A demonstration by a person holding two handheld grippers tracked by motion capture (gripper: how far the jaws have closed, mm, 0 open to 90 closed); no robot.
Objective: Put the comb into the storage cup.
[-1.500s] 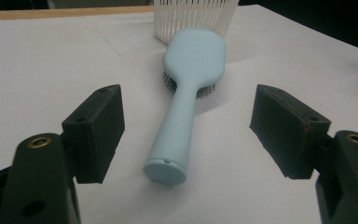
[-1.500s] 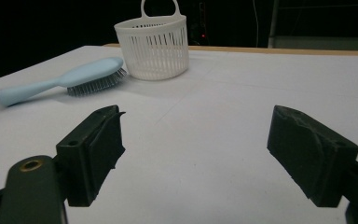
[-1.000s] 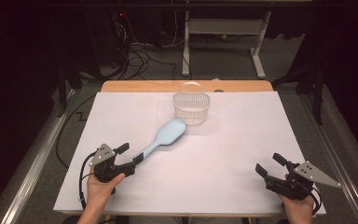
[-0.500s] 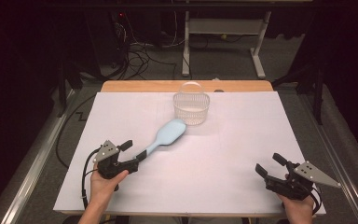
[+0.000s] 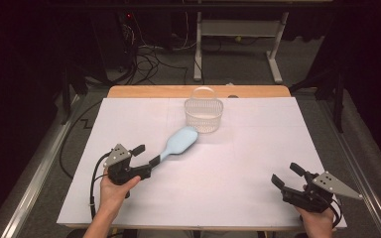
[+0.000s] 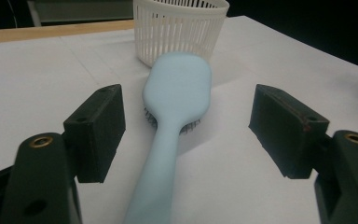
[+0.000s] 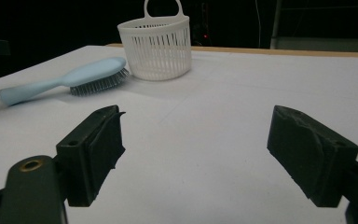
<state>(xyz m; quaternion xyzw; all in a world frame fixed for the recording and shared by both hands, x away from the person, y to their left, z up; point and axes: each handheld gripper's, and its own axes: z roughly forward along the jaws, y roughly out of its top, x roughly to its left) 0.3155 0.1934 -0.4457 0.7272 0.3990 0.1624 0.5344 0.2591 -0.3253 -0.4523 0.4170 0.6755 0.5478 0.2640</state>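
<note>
A light blue hairbrush lies bristles down on the white table cover, its head close to a white slotted basket. My left gripper is open at the brush's handle end. In the left gripper view the handle of the hairbrush runs between the two spread jaws of that gripper, and neither pad touches it. My right gripper sits open near the front right corner with nothing between its fingers. In the right gripper view the hairbrush and the basket lie far ahead of the open gripper.
The white cover spans the table, with a strip of wood showing at the far edge. Beyond the table are a dark floor, cables and a desk frame.
My left gripper has slid forward and to the right, so the brush handle now lies between its open jaws. The right gripper has stayed in place.
</note>
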